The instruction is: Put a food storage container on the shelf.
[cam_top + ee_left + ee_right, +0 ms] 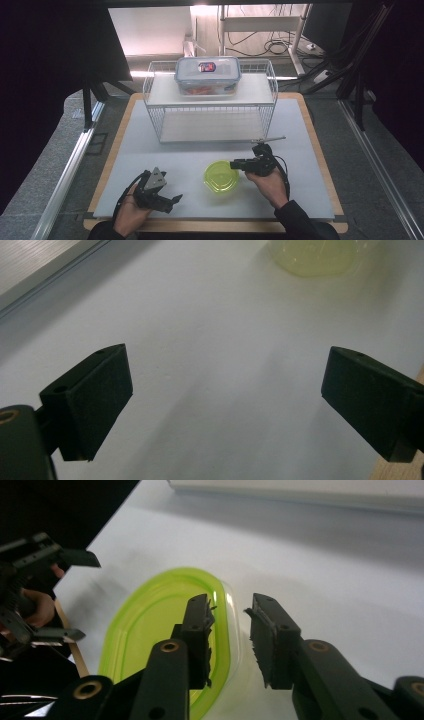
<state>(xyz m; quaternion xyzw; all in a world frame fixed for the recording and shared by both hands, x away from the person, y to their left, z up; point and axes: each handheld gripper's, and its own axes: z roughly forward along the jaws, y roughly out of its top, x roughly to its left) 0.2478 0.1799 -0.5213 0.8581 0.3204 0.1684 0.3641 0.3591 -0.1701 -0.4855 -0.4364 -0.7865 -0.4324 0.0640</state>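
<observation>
Near the front left of the desk (150,145), the left gripper (176,199) rests low with its fingers (92,400) spread wide and nothing between them. To its right, a yellow-green lid (220,176) lies flat on the desk's white surface. The right gripper (231,635) is at the lid's right edge, its fingers (200,630) straddling the rim with a gap, not pressing it. Farther back stands a white wire rack (210,107), carrying a clear lidded container (207,75) on top.
</observation>
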